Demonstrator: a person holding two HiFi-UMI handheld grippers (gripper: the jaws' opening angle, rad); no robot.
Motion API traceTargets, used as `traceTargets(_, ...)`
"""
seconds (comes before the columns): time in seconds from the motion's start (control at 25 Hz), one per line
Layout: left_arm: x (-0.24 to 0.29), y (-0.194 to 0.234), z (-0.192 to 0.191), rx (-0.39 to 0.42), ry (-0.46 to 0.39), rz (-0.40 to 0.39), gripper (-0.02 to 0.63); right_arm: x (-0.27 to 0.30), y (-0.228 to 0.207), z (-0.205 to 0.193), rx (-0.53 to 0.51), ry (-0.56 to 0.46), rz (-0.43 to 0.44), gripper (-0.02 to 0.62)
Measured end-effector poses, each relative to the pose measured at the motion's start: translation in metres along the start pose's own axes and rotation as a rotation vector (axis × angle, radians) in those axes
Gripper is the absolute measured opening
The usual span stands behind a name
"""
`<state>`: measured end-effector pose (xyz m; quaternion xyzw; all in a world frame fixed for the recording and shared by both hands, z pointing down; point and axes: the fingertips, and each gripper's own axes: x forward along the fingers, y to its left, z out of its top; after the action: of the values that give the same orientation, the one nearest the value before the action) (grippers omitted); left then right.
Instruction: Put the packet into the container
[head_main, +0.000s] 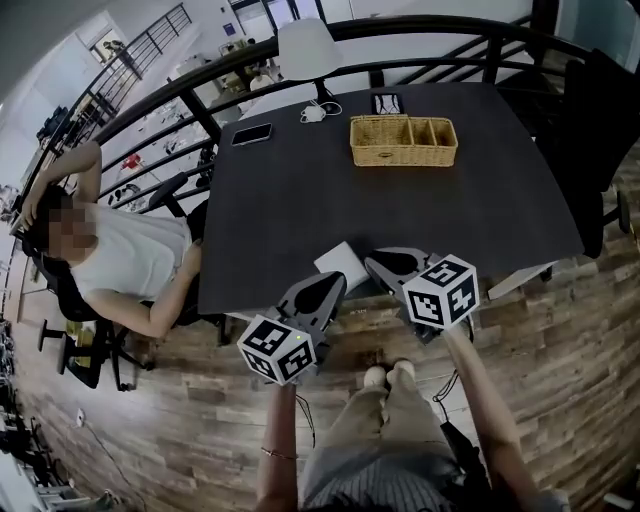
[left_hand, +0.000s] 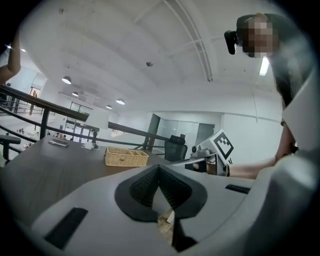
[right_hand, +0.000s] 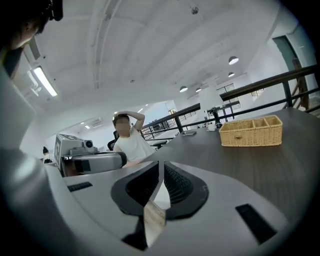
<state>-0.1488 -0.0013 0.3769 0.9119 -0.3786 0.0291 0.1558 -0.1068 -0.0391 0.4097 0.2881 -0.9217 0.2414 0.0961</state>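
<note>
With jaws pinched fully together and nothing between them, left gripper (head_main: 337, 279) and right gripper (head_main: 373, 262) hover at the table's (head_main: 400, 215) 6 o'clock edge. Packet (head_main: 342, 262) lies flat there between the tips: left tip at its 7, right at its 3. Basket (head_main: 400, 156) sits well apart, at 1 o'clock.

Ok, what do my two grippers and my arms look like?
Both the left gripper and right gripper have light grey shells, black ribbed pads and a white cube with black square markers. The forearms are sleeveless; a thin bracelet circles the left wrist.
</note>
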Motion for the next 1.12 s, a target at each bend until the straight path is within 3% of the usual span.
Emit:
traceTargets(0.12,0.012,0.013,-0.008,-0.025,0.008,0.036,0.008,0.02,-0.014,-0.017,0.039,0.068,0.023,0.074)
traceTargets(0.36,0.023,0.036,-0.022,-0.084,0.021,0.104,0.008,0.057,-0.031,-0.054,0.107,0.203,0.051,0.124)
traceTargets(0.52,0.027,0.047,-0.028,-0.094,0.028,0.133,0.008,0.07,-0.041,-0.067,0.149,0.23,0.036,0.147)
traceTargets(0.96,0.025,0.056,-0.044,-0.114,0.07,0.119,0.008,0.092,-0.057,-0.098,0.27,0.295,-0.059,0.163)
traceTargets(1.12,0.026,0.058,-0.047,-0.112,0.08,0.106,0.008,0.093,-0.059,-0.101,0.32,0.322,-0.03,0.163)
